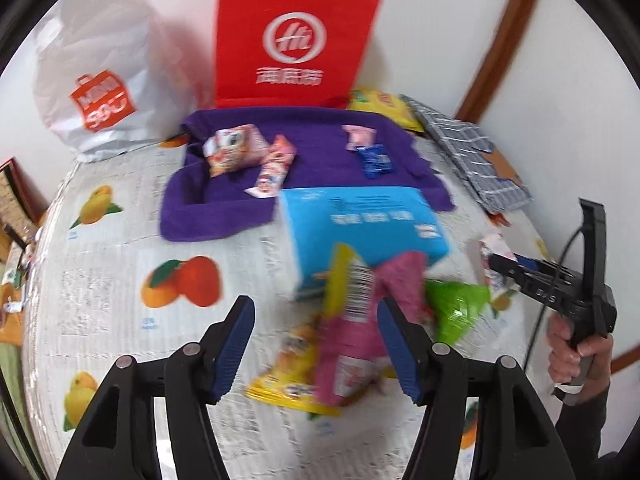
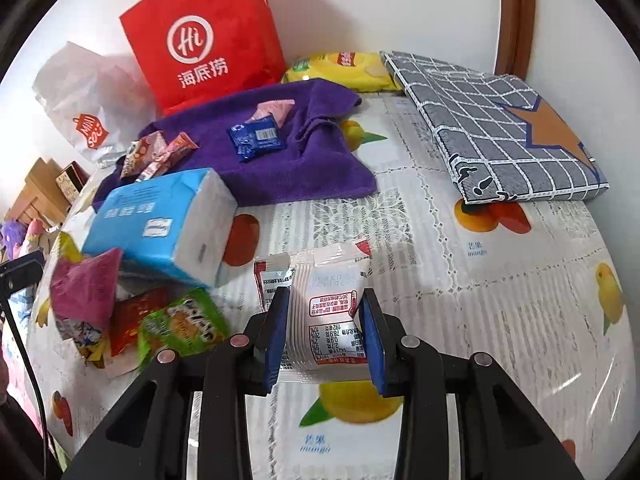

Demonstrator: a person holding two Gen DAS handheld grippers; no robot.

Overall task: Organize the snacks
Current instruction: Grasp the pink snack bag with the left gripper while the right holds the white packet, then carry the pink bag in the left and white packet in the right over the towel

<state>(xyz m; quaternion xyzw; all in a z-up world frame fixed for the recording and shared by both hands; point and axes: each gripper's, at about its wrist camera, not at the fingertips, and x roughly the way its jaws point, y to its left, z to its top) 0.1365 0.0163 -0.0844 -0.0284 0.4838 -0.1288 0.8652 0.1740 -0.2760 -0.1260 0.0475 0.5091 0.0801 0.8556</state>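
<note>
A: Right gripper [image 2: 324, 336]?
B: Pinching a white plastic snack sachet with red label print [image 2: 330, 312], both blue pads against its sides, held just above the counter with the fruit-print lace cloth [image 2: 500, 320]. A second white sachet [image 2: 270, 282] lies just left of it.

A: Left gripper [image 1: 316, 344]?
B: Spread wide over the snack pile; frame is blurry. A pink packet [image 1: 352, 344] and a yellow barcoded packet [image 1: 304, 364] sit between the fingers; contact, cannot tell.

A: Landmark?
B: The folded purple towel [image 2: 280, 168]. On it: a dark blue foil packet [image 2: 256, 138], a pale pink wrapper [image 2: 274, 110] behind that, and red-and-white snack packets [image 2: 156, 154] at its left edge. A light blue tissue pack [image 2: 160, 224] rests in front of the towel. The loose pile, including a green crinkly bag [image 2: 184, 326], sits in front of the tissue pack.

A: Behind the towel?
B: A red paper bag with white logo [image 2: 204, 40], a white plastic shopping bag [image 2: 88, 100] to its left, a yellow chip bag [image 2: 340, 66] at the towel's right corner, and a grey checked flat parcel [image 2: 500, 128] further right.
</note>
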